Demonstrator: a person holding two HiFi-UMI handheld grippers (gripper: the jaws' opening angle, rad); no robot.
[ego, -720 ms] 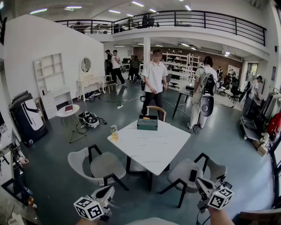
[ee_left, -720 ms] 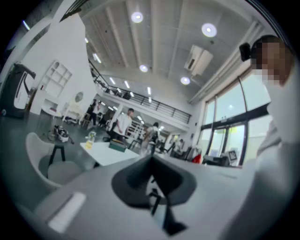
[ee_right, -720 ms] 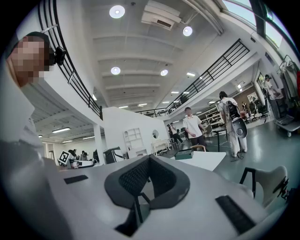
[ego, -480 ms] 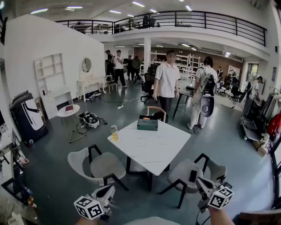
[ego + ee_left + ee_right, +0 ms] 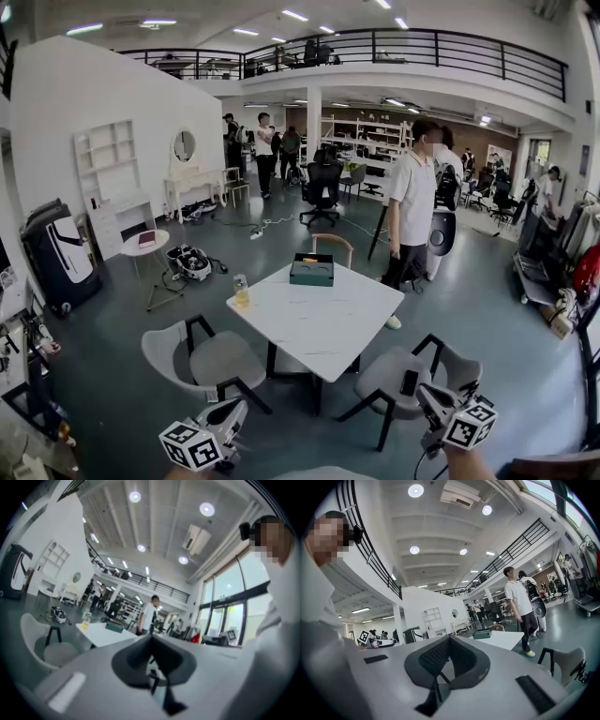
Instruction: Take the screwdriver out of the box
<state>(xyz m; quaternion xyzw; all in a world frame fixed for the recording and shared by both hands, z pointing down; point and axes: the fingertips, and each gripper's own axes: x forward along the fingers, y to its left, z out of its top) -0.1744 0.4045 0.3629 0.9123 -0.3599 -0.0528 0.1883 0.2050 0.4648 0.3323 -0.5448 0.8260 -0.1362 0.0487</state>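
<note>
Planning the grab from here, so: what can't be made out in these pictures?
Screwdriver: not identifiable; the box is too small in the head view, only an orange speck at its top.
Box lid, open or closed: too small in both gripper views.
Cup contents: too small, head view.

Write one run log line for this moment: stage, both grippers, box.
stage: before reach | left gripper: shut, empty | right gripper: shut, empty | box: on table, untouched

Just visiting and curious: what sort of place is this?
Likely an open workshop or lab hall: a railed mezzanine, shelves at the back, and a table set up mid-floor.
</note>
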